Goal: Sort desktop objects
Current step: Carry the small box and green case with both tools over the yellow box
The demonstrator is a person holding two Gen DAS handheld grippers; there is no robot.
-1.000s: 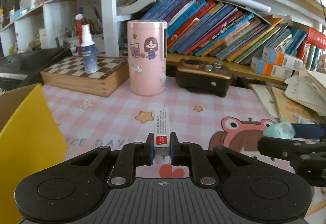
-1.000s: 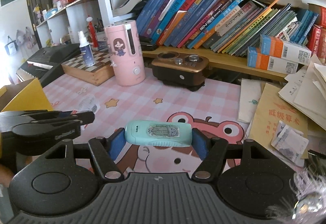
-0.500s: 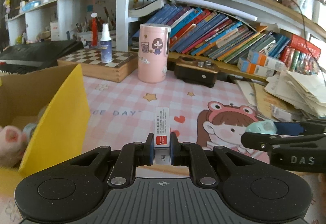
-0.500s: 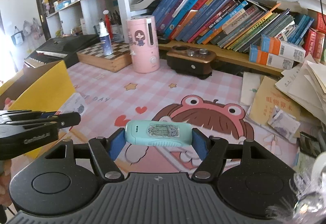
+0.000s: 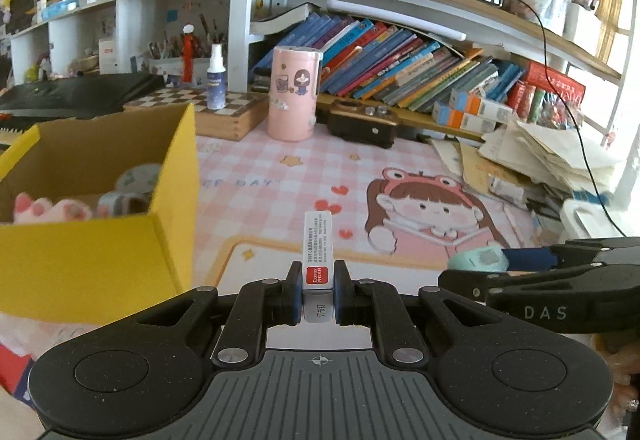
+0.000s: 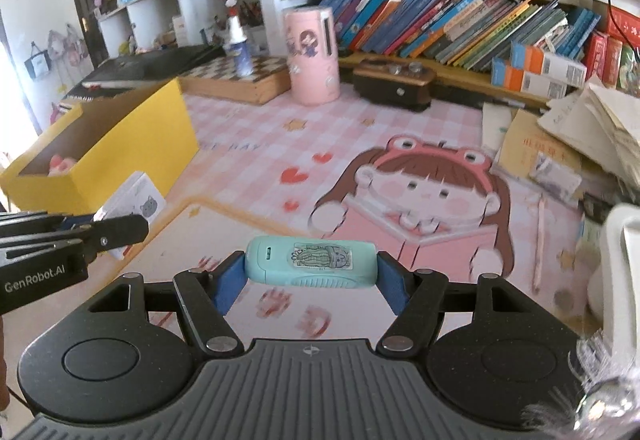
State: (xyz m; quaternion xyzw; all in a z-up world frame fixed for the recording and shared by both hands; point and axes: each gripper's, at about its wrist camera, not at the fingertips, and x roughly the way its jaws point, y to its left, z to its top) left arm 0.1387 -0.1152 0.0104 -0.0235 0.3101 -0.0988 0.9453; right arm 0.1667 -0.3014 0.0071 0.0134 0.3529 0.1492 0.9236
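My left gripper (image 5: pixel 318 294) is shut on a slim white staples box (image 5: pixel 318 244) with a red label, held above the pink desk mat. My right gripper (image 6: pixel 311 280) is shut on a mint-green case (image 6: pixel 311 267) with a sticker, held crosswise between the blue pads. The case's end also shows in the left wrist view (image 5: pixel 478 260). An open yellow cardboard box (image 5: pixel 100 240) stands to the left and holds a pink plush paw (image 5: pixel 44 210) and tape rolls. The box also shows in the right wrist view (image 6: pixel 120 144), with the left gripper (image 6: pixel 100 228) before it.
A pink cartoon canister (image 5: pixel 294 92), a brown wooden device (image 5: pixel 362 122), a chessboard box (image 5: pixel 204 108) with a spray bottle (image 5: pixel 216 78) stand at the back. Slanted books (image 5: pixel 400 64) fill the shelf. Loose paper piles (image 5: pixel 540 160) lie on the right.
Both grippers have pulled back and up from the shelf, keeping their loads. The yellow box has come into fuller view on the left, its inside now visible.
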